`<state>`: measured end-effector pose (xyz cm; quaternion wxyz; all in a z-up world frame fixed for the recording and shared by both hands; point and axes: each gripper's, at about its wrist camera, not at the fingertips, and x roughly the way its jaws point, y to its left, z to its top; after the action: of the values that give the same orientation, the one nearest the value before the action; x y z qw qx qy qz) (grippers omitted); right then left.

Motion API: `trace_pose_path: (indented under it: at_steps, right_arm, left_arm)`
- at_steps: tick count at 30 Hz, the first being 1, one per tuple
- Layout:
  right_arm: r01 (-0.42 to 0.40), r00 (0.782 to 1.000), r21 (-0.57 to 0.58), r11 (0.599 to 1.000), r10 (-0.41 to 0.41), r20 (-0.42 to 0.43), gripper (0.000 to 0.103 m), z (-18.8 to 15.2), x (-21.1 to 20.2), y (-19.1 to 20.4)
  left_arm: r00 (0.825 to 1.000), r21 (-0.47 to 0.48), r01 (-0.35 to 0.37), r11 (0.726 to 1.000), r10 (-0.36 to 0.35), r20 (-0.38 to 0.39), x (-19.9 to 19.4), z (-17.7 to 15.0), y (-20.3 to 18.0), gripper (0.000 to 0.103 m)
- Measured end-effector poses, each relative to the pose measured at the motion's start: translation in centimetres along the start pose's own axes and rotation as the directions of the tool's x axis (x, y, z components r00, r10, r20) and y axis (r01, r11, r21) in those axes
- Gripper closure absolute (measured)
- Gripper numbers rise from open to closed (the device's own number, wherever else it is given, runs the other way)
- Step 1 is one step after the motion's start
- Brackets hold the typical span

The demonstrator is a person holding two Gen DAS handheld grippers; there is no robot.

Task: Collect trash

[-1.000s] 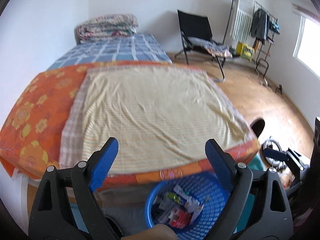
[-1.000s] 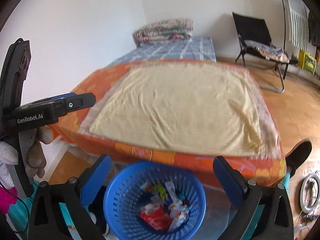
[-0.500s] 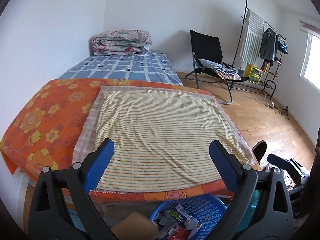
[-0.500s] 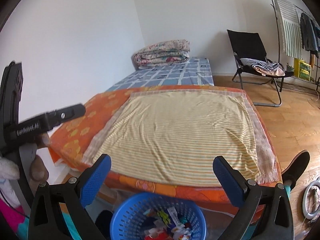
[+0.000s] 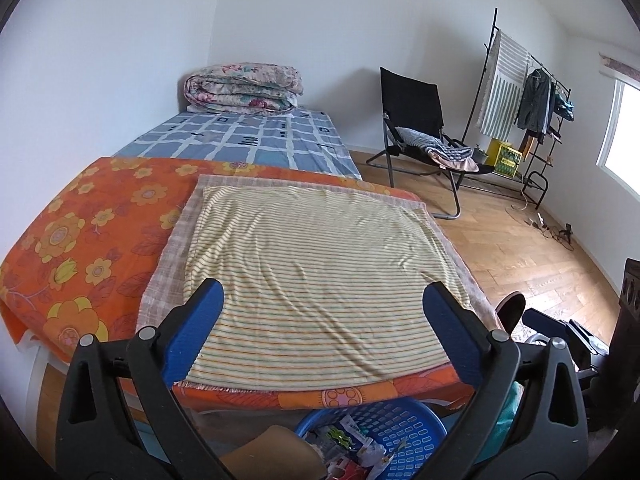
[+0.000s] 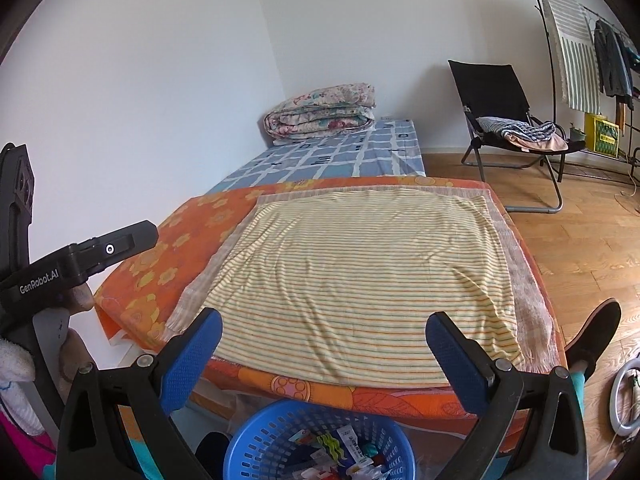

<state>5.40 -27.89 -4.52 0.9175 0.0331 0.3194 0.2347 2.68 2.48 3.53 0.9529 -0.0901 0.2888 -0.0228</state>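
Bed (image 5: 100, 216): orange floral cover, striped sheet (image 5: 320, 272) spread over it, folded quilt (image 5: 244, 88) at far end. Blue basket (image 6: 320, 446) holding trash (image 6: 340, 456) stood at foot edge. Chair (image 5: 416, 120) stood against the far wall. Left gripper (image 5: 322, 336) and right gripper (image 6: 324, 356) were wide apart, empty.

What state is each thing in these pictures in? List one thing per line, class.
left gripper: open, holding nothing.
right gripper: open, holding nothing.
blue basket: upright on the floor, holding wrappers.
striped cloth: spread flat on the bed.
floral quilt: folded at the far end of the bed.
black chair: unfolded, clothes lying on its seat.
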Motion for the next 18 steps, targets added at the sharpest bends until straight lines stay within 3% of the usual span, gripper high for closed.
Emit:
trace_pose_path:
  at_steps: [18]
  right_arm:
    - [0.008, 1.0, 0.002, 1.0, -0.008, -0.011, 0.0, 0.07, 0.25, 0.4]
  left_arm:
    - [1.0, 0.003, 0.004, 1.0, -0.004, -0.01, -0.02, -0.15, -0.16, 0.001]
